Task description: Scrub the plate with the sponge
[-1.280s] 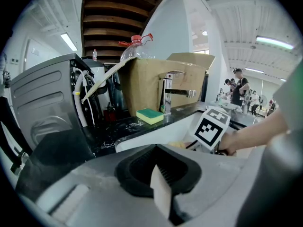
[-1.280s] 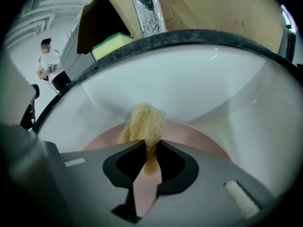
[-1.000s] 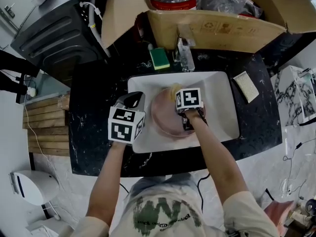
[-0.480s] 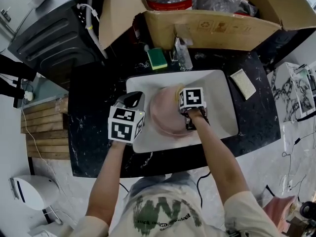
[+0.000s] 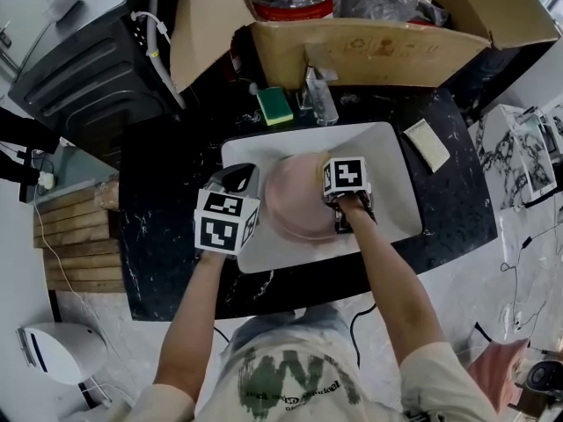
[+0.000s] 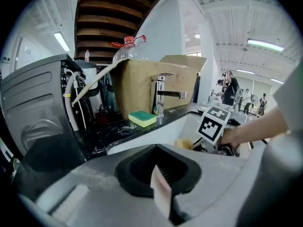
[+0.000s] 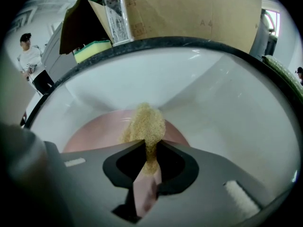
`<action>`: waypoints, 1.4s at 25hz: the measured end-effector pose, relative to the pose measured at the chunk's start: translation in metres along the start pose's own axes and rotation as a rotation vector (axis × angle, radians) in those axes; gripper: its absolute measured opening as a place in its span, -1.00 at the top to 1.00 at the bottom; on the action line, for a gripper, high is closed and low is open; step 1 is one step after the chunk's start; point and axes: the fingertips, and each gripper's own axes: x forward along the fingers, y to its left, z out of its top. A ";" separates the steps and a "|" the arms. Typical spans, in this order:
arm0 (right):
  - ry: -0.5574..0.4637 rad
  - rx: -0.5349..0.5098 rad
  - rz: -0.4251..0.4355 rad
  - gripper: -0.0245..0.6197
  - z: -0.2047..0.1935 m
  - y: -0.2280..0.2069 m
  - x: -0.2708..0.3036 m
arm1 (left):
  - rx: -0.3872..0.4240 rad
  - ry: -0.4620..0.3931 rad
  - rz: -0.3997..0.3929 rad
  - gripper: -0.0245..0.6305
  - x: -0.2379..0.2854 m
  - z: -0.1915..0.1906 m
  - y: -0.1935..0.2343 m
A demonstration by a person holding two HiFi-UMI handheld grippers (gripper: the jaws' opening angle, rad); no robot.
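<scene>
Head view: a pink plate (image 5: 295, 205) lies in the white sink (image 5: 391, 152) set in the black counter (image 5: 167, 192). The left tongs (image 5: 239, 181) are at the sink's left side and the right tongs (image 5: 334, 172) are over its middle. Left gripper view: these tongs are pinched tight on the plate's rim. Right gripper view: these tongs are clamped on a tan sponge (image 7: 143, 124), which is pressed against the plate inside the sink.

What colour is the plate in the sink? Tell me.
Pale pink. The plate shows best in the head view.
</scene>
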 end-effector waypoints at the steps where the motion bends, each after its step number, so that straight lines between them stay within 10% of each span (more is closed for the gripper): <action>1: 0.005 0.000 -0.004 0.72 -0.001 -0.001 -0.001 | 0.001 -0.002 -0.004 0.91 0.000 0.000 -0.001; 17: 0.027 -0.007 -0.014 0.73 -0.010 -0.009 -0.014 | 0.005 -0.008 -0.021 0.91 0.001 0.002 -0.002; 35: -0.008 -0.185 0.270 0.73 0.014 0.076 -0.040 | -0.005 -0.010 0.005 0.91 -0.004 -0.003 0.002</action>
